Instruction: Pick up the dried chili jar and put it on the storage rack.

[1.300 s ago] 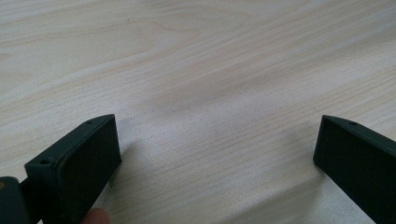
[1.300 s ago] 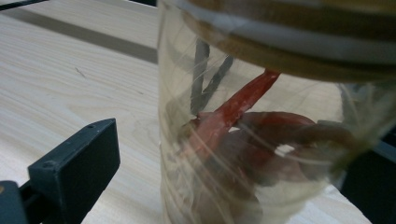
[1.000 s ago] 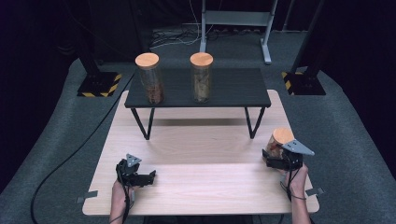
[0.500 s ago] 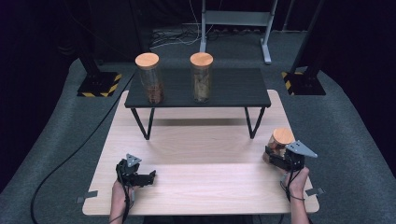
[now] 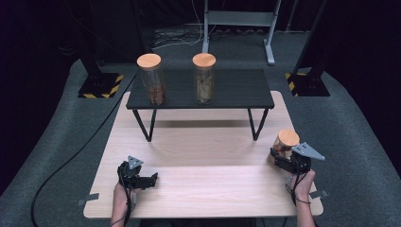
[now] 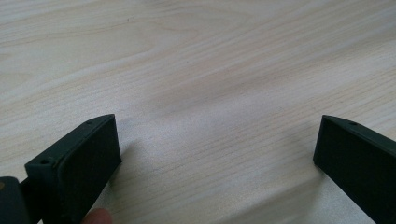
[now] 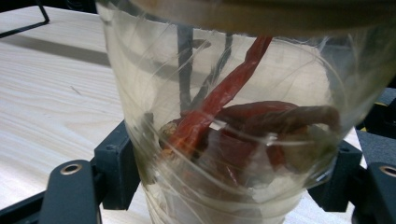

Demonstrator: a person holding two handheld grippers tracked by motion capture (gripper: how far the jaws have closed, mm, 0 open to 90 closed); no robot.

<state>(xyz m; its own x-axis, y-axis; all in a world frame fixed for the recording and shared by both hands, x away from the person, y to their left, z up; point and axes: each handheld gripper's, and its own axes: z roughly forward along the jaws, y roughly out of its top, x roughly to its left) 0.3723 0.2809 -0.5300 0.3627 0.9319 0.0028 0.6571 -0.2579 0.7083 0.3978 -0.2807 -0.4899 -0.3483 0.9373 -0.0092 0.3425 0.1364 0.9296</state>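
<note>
right gripper view: right gripper (image 7: 233,186) clamped low on the chili jar (image 7: 243,116) for a steady lift; left gripper (image 6: 215,154) idle, jaws apart over bare bench (image 6: 196,60).

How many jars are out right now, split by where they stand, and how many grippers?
Jars on the black shelf: 2
Jar of red chillies on the wooden table, between the right gripper's fingers: 1
Grippers: 2
Total: 5
</note>
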